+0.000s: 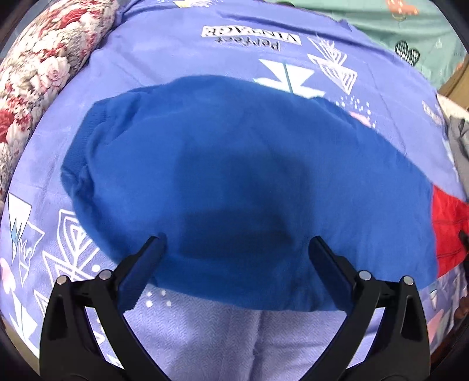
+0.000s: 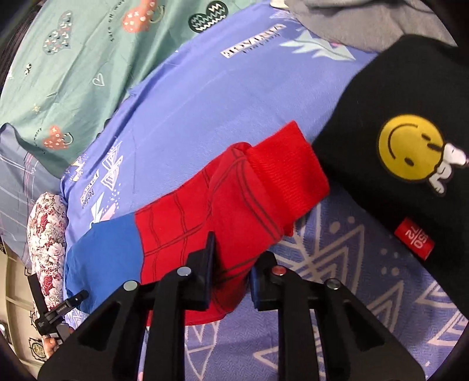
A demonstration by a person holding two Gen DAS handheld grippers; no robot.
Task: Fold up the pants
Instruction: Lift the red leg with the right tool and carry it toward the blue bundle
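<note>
Your right claw (image 2: 231, 263) is pinched down on the red leg fabric of the pants (image 2: 211, 205). From there the leg runs up and to the right to its ribbed red cuff (image 2: 287, 173), which ends just beside a black garment (image 2: 395, 111). Your left claw (image 1: 237, 249) stands wide open over the blue half (image 1: 234, 164), gripping nothing. The pants lie flat along the bed's lilac sheet (image 1: 176, 58).

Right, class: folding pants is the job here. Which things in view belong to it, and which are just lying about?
Belonging to the job:
- blue and red pants
- left gripper, open over the blue part
- right gripper, closing on the red leg

Just lying about:
- black smiley garment
- grey cloth
- floral pillow
- green sheet
</note>
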